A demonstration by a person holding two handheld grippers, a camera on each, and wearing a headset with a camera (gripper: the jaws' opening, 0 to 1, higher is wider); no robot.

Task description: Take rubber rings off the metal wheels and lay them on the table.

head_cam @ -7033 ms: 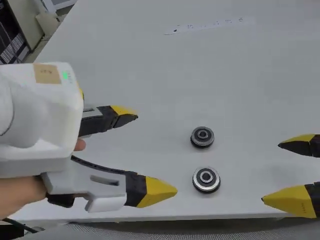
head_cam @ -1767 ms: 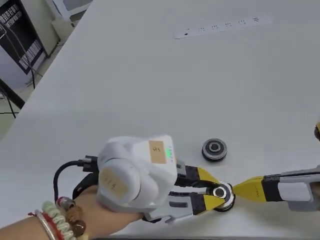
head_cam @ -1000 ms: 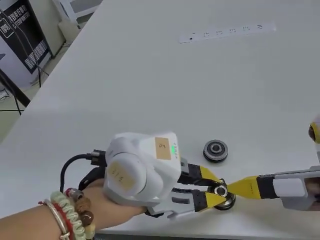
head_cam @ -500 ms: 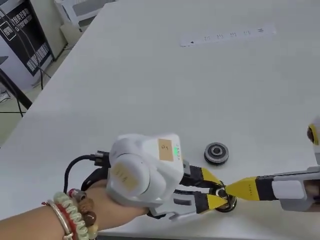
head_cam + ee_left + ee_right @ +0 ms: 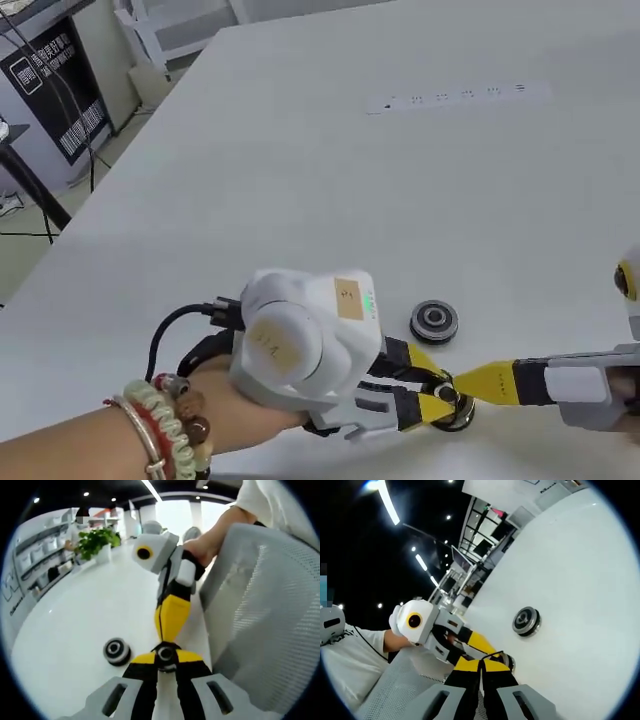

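Two metal wheels with black rubber rings are on the white table (image 5: 300,180). My left gripper (image 5: 440,396) is shut on the near wheel (image 5: 458,416) close to the table's front edge; in the left gripper view its yellow tips clamp that wheel (image 5: 165,653) from both sides. My right gripper (image 5: 463,386) comes in from the right, jaws pressed together at the wheel's rim. In the right gripper view a thin black ring (image 5: 495,654) arcs from its shut tips (image 5: 480,663). The far wheel (image 5: 434,320) lies flat and untouched.
A white power strip (image 5: 458,97) lies at the far side of the table. The front table edge runs just below the held wheel. A grey mesh chair (image 5: 260,630) stands behind it. A black sign stand (image 5: 55,90) is on the floor at left.
Seven seconds ago both grippers were open, apart from the wheels. Over the last two seconds both stay closed at the near wheel, which has shifted slightly toward the table edge; the head view drifted.
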